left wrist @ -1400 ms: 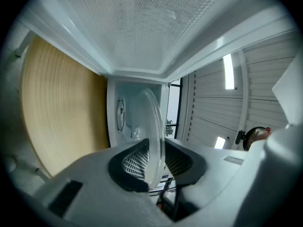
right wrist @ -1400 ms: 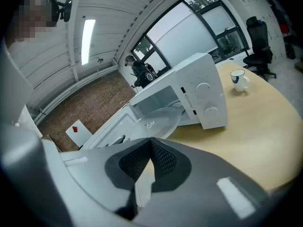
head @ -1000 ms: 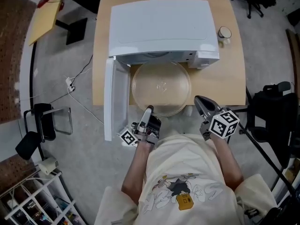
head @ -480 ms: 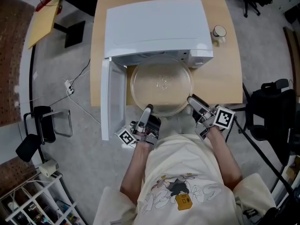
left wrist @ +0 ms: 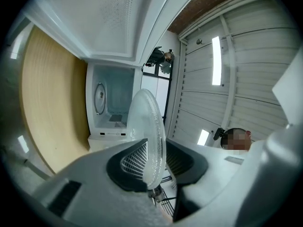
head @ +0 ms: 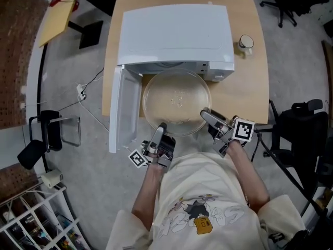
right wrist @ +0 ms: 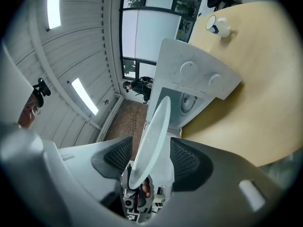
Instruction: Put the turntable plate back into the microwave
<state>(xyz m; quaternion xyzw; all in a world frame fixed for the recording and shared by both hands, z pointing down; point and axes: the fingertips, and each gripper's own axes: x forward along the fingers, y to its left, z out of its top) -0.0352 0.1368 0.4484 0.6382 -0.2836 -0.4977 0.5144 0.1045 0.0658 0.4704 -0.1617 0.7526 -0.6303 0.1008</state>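
The clear glass turntable plate (head: 177, 100) hangs level in front of the white microwave (head: 174, 33), whose door (head: 124, 111) swings open to the left. My left gripper (head: 161, 127) grips the plate's near rim; its jaws are opening slightly, with the rim still between the pads. In the left gripper view the plate (left wrist: 151, 122) stands edge-on between the jaws (left wrist: 156, 159), with the empty cavity (left wrist: 111, 103) beyond. My right gripper (head: 204, 114) straddles the near-right rim. Its jaws (right wrist: 151, 157) are closing, with a gap on each side of the plate (right wrist: 155, 131).
The microwave stands on a wooden table (head: 250, 82) with a small white cup (head: 245, 42) at its right. A black chair (head: 299, 121) stands right of me, a metal chair (head: 49, 132) and a floor cable (head: 86, 95) to the left.
My right gripper has swung left, rolled and opened, and now has the plate's rim between its jaws. The left gripper and the plate have risen slightly.
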